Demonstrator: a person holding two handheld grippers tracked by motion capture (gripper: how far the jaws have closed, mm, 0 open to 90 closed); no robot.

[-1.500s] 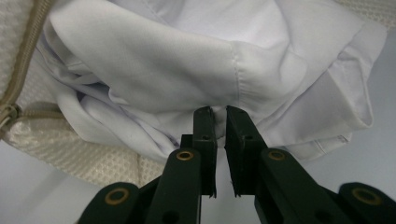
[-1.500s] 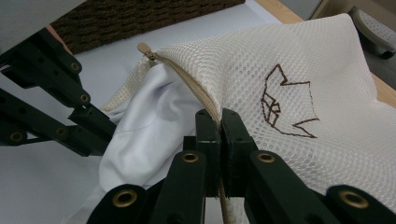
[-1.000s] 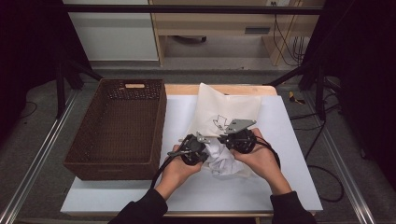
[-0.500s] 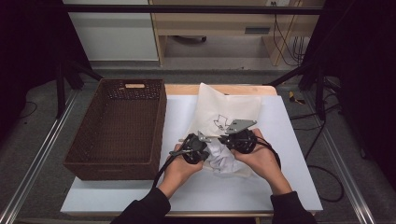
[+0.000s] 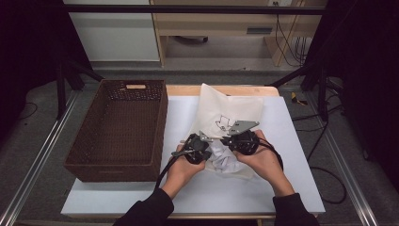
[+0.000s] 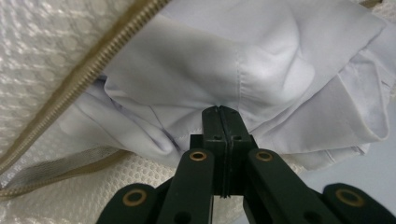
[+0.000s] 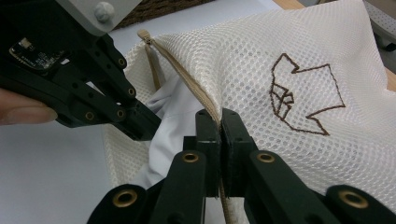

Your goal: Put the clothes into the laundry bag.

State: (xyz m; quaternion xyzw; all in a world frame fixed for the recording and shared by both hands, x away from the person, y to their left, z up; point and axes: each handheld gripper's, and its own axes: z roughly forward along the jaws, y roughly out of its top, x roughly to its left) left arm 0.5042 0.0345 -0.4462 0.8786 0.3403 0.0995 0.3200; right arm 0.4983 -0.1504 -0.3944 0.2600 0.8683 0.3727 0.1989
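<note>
White cloth sits pinched in my left gripper, whose jaws have just been closing on a fold at the mouth of the mesh bag. My right gripper clamps the bag's zipper edge on the table, beside the basket.

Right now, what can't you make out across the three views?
- White cloth garment: its type; it is bunched, partly inside the cream mesh laundry bag, cut by the left gripper view's edges.
- Beige zipper: its slider, past the right tool at the frame bottom.
- Dark brown woven basket: near inside wall hidden by its rim, high view.
- Left tool: fold depth.
</note>
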